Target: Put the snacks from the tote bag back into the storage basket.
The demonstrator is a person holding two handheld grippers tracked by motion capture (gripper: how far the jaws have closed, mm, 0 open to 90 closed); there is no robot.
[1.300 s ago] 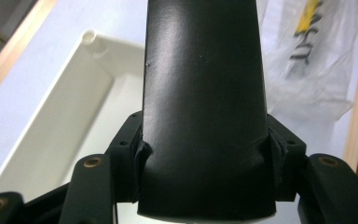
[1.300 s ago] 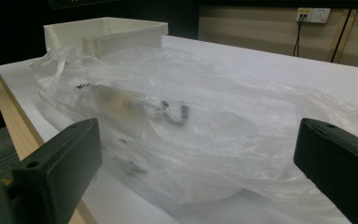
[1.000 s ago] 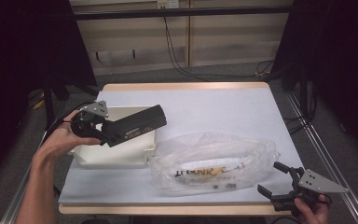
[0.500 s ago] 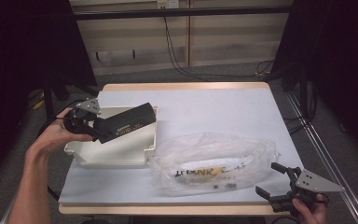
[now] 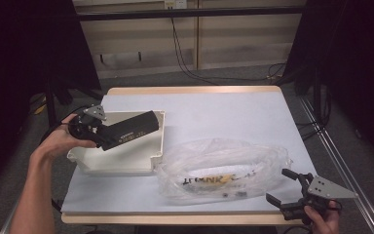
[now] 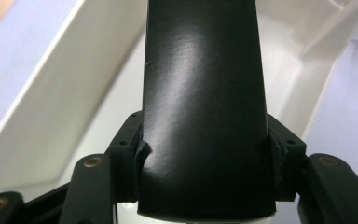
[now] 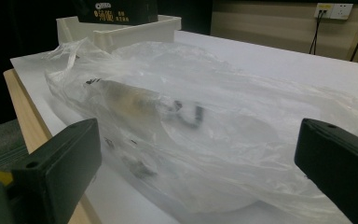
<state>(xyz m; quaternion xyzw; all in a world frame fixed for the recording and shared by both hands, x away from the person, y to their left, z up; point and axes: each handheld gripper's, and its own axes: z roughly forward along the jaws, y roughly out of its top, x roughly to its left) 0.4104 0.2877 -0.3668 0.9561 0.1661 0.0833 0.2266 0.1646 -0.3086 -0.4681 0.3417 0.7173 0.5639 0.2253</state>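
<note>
At the left of the tabletop (image 5: 214,109), the left tool (image 5: 108,135) had drifted leftward and a little lower over the past second, carrying the long black box (image 5: 129,129) with it, so that the box now lay slanted across the white bin (image 5: 126,165) instead of poking out past its right wall. The left gripper view confirmed the hold: both jaws pressed against the sides of the black box (image 6: 205,107), with the white bin (image 6: 56,98) spread out beneath it. The box seemed to hang just above the bin's floor rather than rest on it, though the angle was too poor to be sure. That shift suggested the box was being lined up to go down into the bin, and that lowering and letting go were what remained. To the right of the bin, just beside it, the clear plastic bag (image 5: 221,168) with printed packets inside lay where it had been. At the near right corner the right tool (image 5: 285,187) had stayed put, its jaws wide apart and holding nothing, aimed at the bag's end; seen from the right gripper view, the bag (image 7: 205,126) sat ahead between the spread jaws, untouched.
</note>
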